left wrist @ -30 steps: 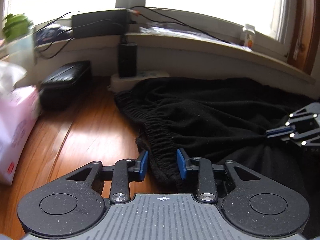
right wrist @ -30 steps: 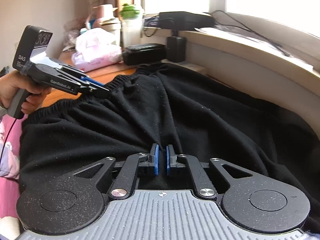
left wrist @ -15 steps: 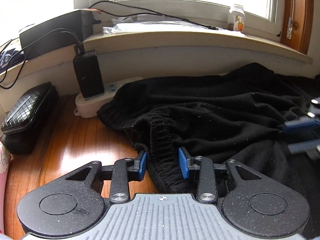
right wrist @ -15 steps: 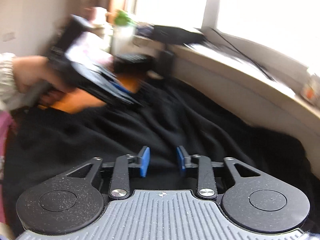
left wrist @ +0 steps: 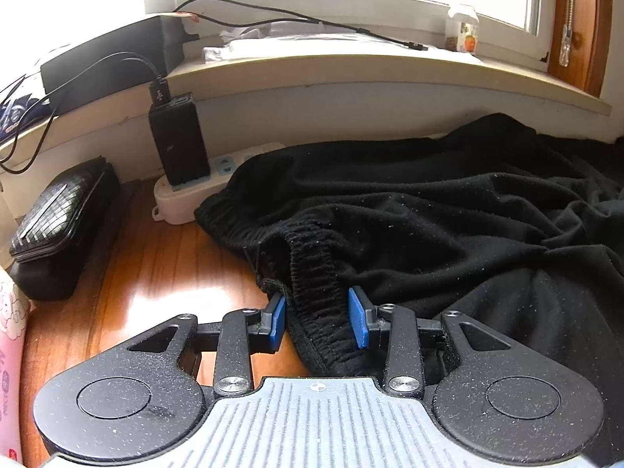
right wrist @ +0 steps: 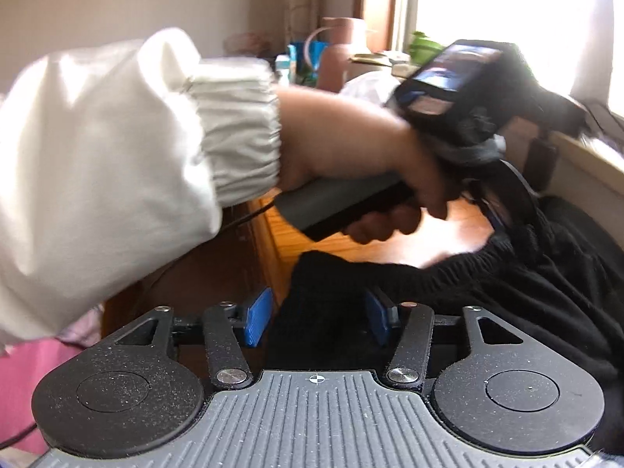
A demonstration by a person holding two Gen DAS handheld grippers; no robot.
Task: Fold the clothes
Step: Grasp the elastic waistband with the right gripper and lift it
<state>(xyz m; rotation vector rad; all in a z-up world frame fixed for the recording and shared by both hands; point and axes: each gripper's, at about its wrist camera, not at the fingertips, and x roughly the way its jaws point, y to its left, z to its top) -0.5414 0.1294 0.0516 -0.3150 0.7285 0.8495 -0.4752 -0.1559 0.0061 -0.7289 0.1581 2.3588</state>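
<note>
- Left gripper (left wrist: pixel 318 321): the blue pads stand apart with the ribbed elastic waistband (left wrist: pixel 312 269) of the black knit garment (left wrist: pixel 448 210) lying between them; a gap shows at each pad, so nothing is clamped.
- Right gripper (right wrist: pixel 318 321): the jaws are opening; a fold of the same black cloth (right wrist: pixel 323 304) sits between the pads, and the left pad clearly stands off it.
- Garment location: it lies crumpled on the orange-brown wooden surface (left wrist: pixel 156 273), filling the centre and right of the left wrist view, with its far edge against the white power strip (left wrist: pixel 183 199) below the windowsill.
- Risk: with neither gripper clamped, the waistband may slide out as the hands move, judging by the loose gaps.
- Risk: the cloth overlaps the power strip and could drag it or the black adapter (left wrist: pixel 179 148) along.
- View difference: only the right wrist view shows the hand (right wrist: pixel 351 148) and white gathered sleeve (right wrist: pixel 117 163), at upper left and centre; only the left wrist view shows the black woven case (left wrist: pixel 58 226) at centre left.
</note>
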